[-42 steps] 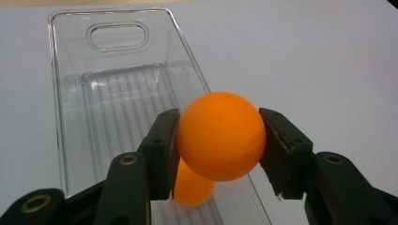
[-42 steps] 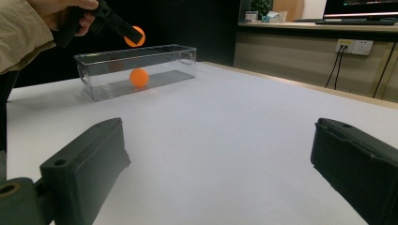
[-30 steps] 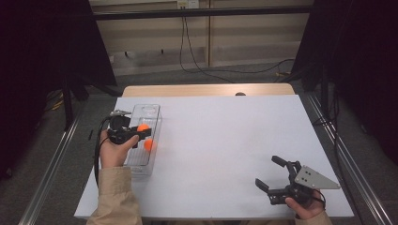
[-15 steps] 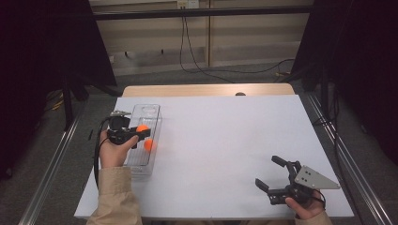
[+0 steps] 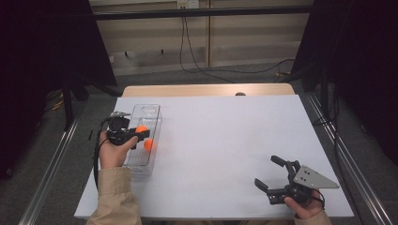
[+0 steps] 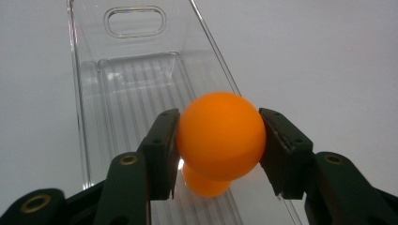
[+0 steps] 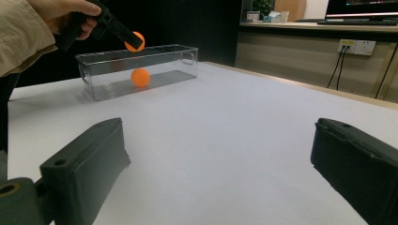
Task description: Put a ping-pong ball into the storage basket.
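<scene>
While over bin [image 5: 151, 110], clamped ball [image 6: 220, 136]

The left gripper [image 5: 141, 136] is clamping an orange ball [image 6: 220, 136] between both jaws, while the right gripper [image 5: 273, 175] is resting low with its jaws spread wide, nothing between them.

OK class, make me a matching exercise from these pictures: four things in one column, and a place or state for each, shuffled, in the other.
Things:
1. left gripper
2. right gripper
3. clear bin
4. lower orange ball

States or places:
A. lying on the bin's floor
B. jaws open with nothing between them
C. standing on the white table, near its left edge
D. shut on the upper orange ball, above the bin

Pairs: 1-D, 2-B, 3-C, 4-A
</scene>
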{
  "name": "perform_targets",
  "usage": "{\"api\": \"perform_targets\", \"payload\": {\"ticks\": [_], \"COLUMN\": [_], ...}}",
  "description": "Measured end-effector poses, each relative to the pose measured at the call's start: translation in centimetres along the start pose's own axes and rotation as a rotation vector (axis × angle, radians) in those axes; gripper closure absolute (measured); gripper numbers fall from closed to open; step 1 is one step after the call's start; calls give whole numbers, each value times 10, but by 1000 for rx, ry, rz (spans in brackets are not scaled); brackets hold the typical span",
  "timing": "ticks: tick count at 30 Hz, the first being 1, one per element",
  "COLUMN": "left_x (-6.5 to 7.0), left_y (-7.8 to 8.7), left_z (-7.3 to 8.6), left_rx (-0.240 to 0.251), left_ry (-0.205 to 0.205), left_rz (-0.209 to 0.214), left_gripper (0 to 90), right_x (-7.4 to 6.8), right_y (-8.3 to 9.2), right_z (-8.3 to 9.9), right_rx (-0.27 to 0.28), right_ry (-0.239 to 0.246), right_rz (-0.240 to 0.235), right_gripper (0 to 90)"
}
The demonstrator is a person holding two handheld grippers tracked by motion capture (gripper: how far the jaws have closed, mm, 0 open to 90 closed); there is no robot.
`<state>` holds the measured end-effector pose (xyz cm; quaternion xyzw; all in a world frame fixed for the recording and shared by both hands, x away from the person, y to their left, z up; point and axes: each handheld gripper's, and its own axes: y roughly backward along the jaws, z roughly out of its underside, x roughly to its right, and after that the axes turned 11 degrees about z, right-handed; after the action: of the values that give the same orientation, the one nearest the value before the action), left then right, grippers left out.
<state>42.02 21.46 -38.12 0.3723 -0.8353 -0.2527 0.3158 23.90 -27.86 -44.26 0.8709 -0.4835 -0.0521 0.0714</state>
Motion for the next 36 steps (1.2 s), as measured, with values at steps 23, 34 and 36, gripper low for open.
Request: {"api": "perform_targets", "payload": {"ticks": [23,34,36], "left_x": [-2,-1,-1], "left_y": [-2,-1,-1], "left_z": [3,3,3], "left_rx": [-5,10,11], "left_ry": [4,4,-2], "left_rz": [-13,-21,-18], "left_gripper": [509,452,445], "right_x": [0,0,0], "right_y": [-1,-1,-1], "right_z": [0,0,0], "right_rx": [2,0,0], "right_ry": [0,0,0], "right_rz": [-3,-4,-4], "right_gripper": [29,29,29]}}
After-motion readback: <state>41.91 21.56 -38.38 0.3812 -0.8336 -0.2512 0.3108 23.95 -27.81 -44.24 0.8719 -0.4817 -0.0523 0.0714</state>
